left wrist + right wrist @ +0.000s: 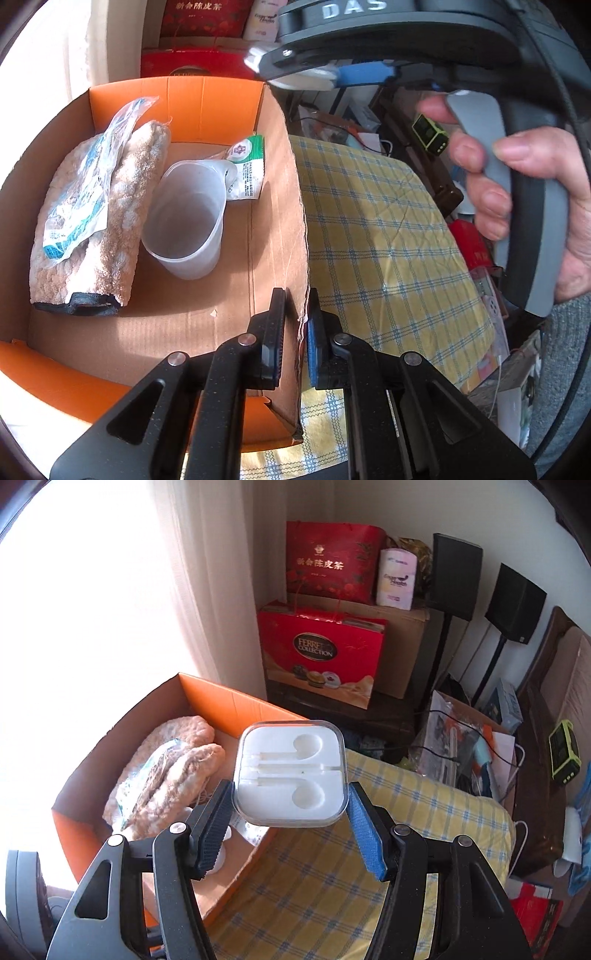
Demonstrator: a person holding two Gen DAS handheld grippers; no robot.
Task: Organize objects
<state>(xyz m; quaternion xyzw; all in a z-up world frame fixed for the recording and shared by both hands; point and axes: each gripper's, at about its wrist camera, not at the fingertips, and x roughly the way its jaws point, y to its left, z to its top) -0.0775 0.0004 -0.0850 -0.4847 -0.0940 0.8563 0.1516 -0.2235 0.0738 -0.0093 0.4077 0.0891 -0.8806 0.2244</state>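
Note:
An orange cardboard box stands on a yellow checked cloth. My left gripper is shut on the box's right wall. Inside lie a beige fluffy towel, a clear plastic packet on it, a translucent cup and a green-white sachet. My right gripper is shut on a white earphone case and holds it in the air above the box's right wall. The right gripper also shows in the left wrist view at the top right.
Red gift bags and a brown carton stand behind the box. Two black speakers on stands, cables and a green device crowd the right side. A bright curtain hangs at the left.

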